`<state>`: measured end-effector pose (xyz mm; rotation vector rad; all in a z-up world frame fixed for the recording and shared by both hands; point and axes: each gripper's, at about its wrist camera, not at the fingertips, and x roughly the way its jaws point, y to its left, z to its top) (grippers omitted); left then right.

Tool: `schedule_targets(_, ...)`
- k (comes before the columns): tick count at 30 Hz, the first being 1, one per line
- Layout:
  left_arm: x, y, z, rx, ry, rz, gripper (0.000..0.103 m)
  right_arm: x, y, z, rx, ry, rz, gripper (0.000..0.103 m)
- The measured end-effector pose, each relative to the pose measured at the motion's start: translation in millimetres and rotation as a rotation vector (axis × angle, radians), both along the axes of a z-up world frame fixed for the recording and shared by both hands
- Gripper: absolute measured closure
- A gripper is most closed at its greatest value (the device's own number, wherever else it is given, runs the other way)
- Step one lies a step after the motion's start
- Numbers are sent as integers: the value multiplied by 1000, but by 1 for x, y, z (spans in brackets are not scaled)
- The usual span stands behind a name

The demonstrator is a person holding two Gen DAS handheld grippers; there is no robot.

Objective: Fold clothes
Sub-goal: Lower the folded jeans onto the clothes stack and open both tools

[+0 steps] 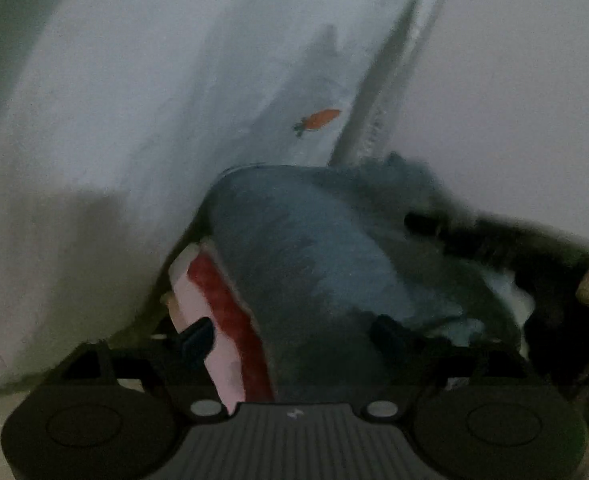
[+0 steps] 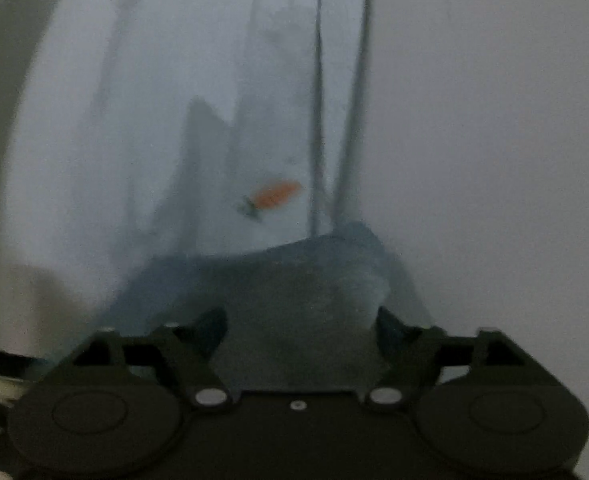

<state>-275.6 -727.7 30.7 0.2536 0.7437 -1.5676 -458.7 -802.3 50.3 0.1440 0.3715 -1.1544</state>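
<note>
A blue-grey garment (image 1: 294, 248) lies bunched on a white sheet (image 1: 114, 120) that has a small orange carrot print (image 1: 319, 119). My left gripper (image 1: 293, 334) hangs just over the garment. Its fingers (image 1: 196, 336) stand wide apart and the cloth lies loose between them, not pinched. A red and pale pink piece (image 1: 222, 304) shows at the garment's left edge. In the right wrist view the same blue-grey garment (image 2: 286, 280) fills the gap of my right gripper (image 2: 300, 326), which is open too. The carrot print (image 2: 275, 196) lies beyond it.
Two grey bands (image 1: 378, 92) run up the sheet past the carrot, and they also show in the right wrist view as grey bands (image 2: 336, 120). A dark blurred shape (image 1: 474, 236) lies at the garment's right side. Both views are motion-blurred.
</note>
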Motion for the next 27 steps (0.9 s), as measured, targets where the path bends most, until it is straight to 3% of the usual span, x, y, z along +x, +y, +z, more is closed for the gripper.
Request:
schedule_targets(1, 3, 0, -4, 8, 19, 7, 2, 3, 3, -12, -36, 10, -50, 20)
schedule_targets(4, 0, 0, -6, 11, -8, -5, 0, 3, 22, -13, -140, -17, -155, 16)
schedule_targets(8, 0, -3, -6, -10, -43, 7, 0, -7, 47, 6, -242, -84, -106, 5)
schedule_targets(9, -2, -3, -6, -13, -38, 11, 0, -10, 43, 3, -209, -100, -81, 4)
schedule_targets(13, 1, 1, -4, -32, -61, -16, 0, -36, 1, -44, 105, -248, -5, 2)
schedule_targets(15, -1, 11, 0, -61, -102, -41, 0, -52, -3, -48, 158, -348, -19, 2)
schedule_targets(18, -5, 35, 10, -119, -157, -47, 0, -60, 26, -30, 97, -322, -55, 4)
schedule_targets(21, -4, 65, 16, -124, -166, -38, 0, -68, 57, -12, 39, -300, -88, 3)
schedule_targets(27, -18, 150, 22, -162, -194, -60, 0, -70, 152, 15, 22, -376, -87, 3)
